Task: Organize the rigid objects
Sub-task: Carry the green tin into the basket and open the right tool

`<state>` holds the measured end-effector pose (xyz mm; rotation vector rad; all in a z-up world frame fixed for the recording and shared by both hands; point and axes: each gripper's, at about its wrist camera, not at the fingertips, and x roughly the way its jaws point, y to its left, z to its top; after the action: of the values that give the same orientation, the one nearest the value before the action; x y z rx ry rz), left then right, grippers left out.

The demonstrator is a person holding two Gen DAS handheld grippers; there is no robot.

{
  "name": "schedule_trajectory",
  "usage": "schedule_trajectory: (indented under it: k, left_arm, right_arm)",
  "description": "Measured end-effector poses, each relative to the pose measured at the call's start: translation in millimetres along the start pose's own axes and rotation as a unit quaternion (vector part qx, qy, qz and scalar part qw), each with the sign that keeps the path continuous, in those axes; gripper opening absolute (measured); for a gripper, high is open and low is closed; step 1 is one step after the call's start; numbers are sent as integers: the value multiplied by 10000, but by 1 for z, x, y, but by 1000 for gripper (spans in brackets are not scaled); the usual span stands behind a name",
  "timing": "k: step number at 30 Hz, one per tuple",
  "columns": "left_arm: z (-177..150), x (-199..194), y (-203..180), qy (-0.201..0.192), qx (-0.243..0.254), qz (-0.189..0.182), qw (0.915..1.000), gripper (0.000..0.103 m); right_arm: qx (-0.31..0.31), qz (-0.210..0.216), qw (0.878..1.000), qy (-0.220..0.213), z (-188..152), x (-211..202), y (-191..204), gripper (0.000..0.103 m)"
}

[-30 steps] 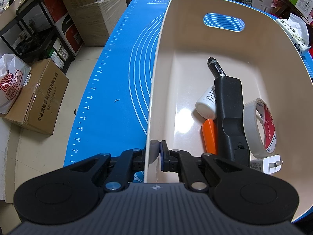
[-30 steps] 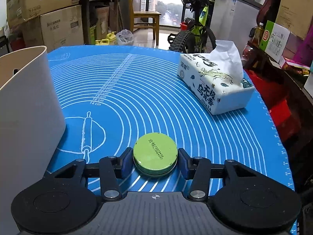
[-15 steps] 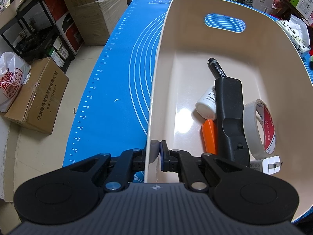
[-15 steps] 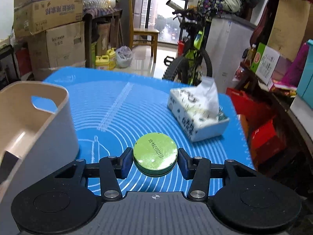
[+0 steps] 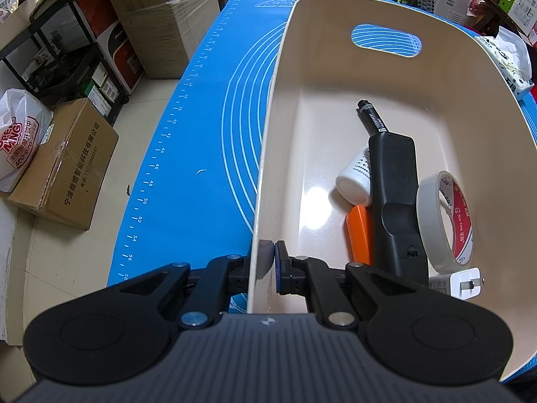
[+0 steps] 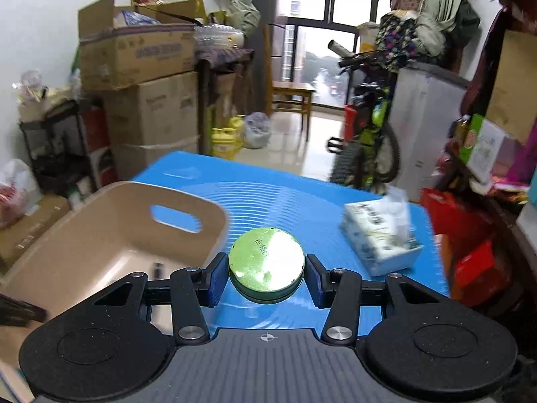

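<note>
Left gripper clamped on near wall of beige bin. Right gripper pinches green round tin, lifted above blue mat, right of bin. Marker, remote, tape roll lie inside. Tissue box farther right.

We cannot read the green tin: glare washes out its lid print. At three o'clock the tissue pack smears with motion. The black remote hides most of the orange piece and marker.
</note>
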<state>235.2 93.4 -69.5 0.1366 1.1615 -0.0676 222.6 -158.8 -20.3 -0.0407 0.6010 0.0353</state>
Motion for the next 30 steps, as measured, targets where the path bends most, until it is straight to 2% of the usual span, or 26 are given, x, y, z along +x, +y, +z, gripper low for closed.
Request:
schedule_trajectory:
  k: [10,21,27,30]
  left_arm:
    - [0,-1,-1,-7,20,12,10000,10]
    - [1,-2,-1,-16,18,8,10000,10]
    - [1,0,-1,-14,25,30,10000,10]
    - [1,0,-1,-16,22,32,10000,10]
  right_arm:
    - [257,509,9982,169,-7,11,61,54]
    - [-433,730,9917,967,-38,35,107,54]
    - [-1039,643,9876,988,-48,33,130,54]
    - [-1029,621,9878,993,-48,33,129,54]
